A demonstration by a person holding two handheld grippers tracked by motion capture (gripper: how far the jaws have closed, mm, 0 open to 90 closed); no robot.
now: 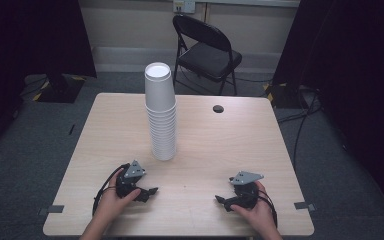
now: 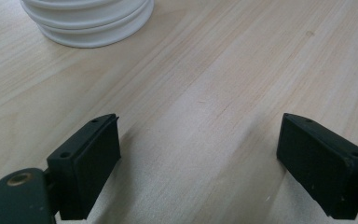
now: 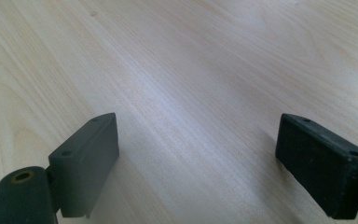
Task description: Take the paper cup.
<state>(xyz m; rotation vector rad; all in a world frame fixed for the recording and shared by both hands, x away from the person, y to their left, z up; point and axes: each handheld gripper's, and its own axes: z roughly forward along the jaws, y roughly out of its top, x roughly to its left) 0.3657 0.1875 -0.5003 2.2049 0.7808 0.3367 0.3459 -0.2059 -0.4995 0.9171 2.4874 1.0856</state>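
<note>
A tall stack of white paper cups (image 1: 160, 111) stands upside down on the light wooden table (image 1: 220, 140), a little left of centre. Its bottom rims (image 2: 91, 23) show at the top left of the left gripper view. My left gripper (image 1: 150, 192) rests on the table near the front edge, just in front of the stack, open with bare wood between its jaws (image 2: 200, 154). My right gripper (image 1: 220, 200) lies at the front right, pointing left, also open over bare table (image 3: 198, 158). A hand holds each gripper.
A small dark round hole (image 1: 218, 108) sits in the table's far right part. A black folding chair (image 1: 207, 50) stands behind the table. Black curtains hang at both sides, and cables run over the grey floor at the right (image 1: 300, 115).
</note>
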